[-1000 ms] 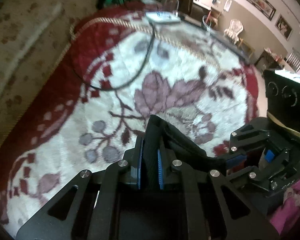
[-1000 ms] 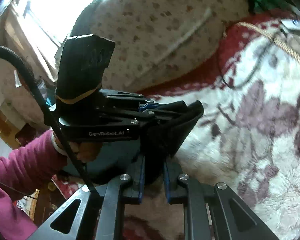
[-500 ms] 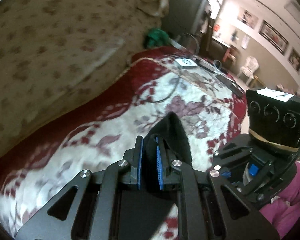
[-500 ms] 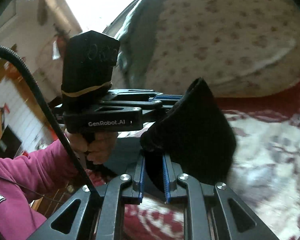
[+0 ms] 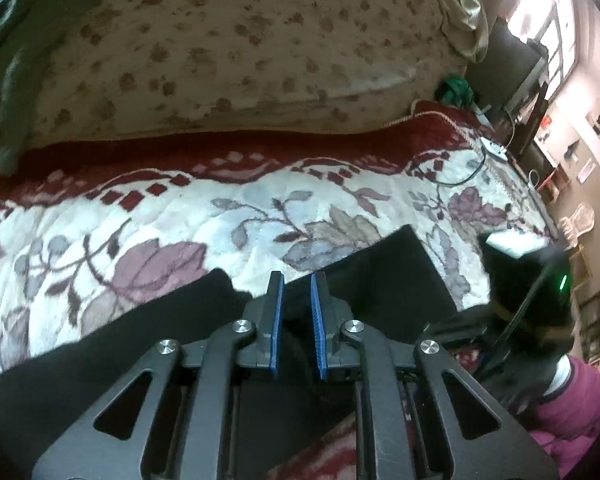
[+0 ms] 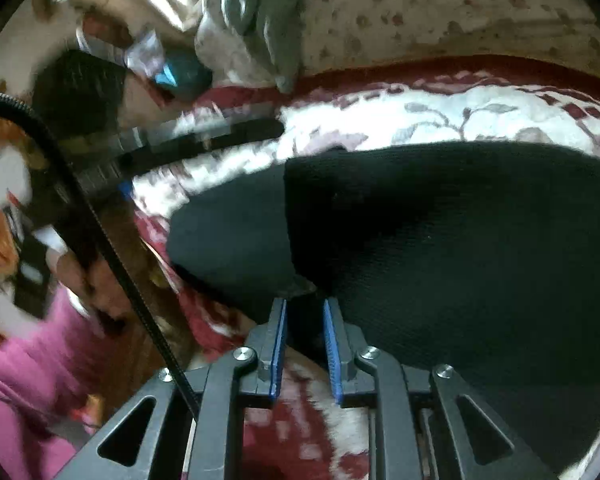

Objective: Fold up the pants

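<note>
Bed covered by a floral blanket [image 5: 308, 200], cream field with mauve leaves and a dark red border; fills the middle of both views. Behind it, across the upper part of the frame, a beige spotted cushion [image 5: 240, 40]; a grey-green cloth [image 6: 260, 12] lies bunched at its end, upper centre in the right wrist view.

Black pants [image 6: 440, 232] lie on the blanket. Right wrist view: they fill the centre and right of the frame, a doubled layer with a straight edge running down toward the fingers. Left wrist view: a dark band from lower left up to a squared corner [image 5: 404, 264] right of centre.

Person's pink sleeve [image 6: 28, 364] at lower left of the right wrist view, blurred.

Left hand-held gripper [image 5: 296, 316]: 2 blue-padded fingers [image 5: 275, 320] parted, a clear gap between them, nothing clamped; pants fabric sits just beyond and below the tips.

Right hand-held gripper [image 6: 304, 344]: fingers [image 6: 332, 352] likewise parted and released; a small bunched fold of the pants sits just beyond the tips. Whether the pads touch it, cannot tell.

Small items, upper right of the left wrist view: black cable [image 5: 452, 178] looping on the blanket to a white box [image 5: 494, 148], and a green cloth [image 5: 454, 88] by the cushion.
</note>
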`<action>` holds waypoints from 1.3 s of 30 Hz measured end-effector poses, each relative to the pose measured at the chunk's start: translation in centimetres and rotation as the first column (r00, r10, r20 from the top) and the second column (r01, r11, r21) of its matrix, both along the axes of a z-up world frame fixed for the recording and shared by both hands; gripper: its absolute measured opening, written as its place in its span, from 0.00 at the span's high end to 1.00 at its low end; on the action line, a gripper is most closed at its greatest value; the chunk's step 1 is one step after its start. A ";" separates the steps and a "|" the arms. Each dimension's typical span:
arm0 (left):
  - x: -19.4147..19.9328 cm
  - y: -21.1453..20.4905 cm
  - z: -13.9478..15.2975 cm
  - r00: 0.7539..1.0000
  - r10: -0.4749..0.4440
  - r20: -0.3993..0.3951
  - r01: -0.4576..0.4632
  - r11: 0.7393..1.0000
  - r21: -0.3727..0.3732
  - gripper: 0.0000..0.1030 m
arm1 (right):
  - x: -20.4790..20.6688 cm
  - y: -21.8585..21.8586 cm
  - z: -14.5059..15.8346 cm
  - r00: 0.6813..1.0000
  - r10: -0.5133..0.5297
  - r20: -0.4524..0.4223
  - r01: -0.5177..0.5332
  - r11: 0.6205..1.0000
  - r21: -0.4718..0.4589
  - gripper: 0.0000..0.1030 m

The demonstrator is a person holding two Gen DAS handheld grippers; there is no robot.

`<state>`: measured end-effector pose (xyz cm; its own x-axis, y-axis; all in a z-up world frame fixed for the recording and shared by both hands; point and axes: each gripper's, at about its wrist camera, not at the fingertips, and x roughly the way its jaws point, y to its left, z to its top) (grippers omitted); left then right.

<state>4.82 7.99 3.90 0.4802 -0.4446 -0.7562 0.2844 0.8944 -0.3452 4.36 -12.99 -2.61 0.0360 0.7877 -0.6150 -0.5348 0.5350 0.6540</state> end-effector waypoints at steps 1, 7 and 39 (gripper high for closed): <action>-0.4 0.2 0.2 1.000 0.009 0.005 -0.009 1.000 -0.006 0.89 | 0.0 -0.7 0.9 1.000 -0.017 0.014 0.017 1.000 0.016 0.81; -1.9 -0.8 1.2 0.999 0.000 0.037 0.003 0.996 -0.094 0.89 | 0.1 -8.3 6.4 0.964 -0.227 0.138 0.211 0.970 0.121 0.69; -12.3 9.9 -1.2 0.877 0.480 0.004 -0.480 0.877 0.008 0.54 | -0.8 1.8 6.9 0.945 -0.078 0.318 0.075 0.997 0.021 0.66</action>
<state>-7.48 17.85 2.73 0.6344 -0.1531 -0.7577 -0.1796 0.9242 -0.3371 3.58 -11.23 4.32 0.2892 0.7800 -0.5549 -0.6733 0.5778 0.4613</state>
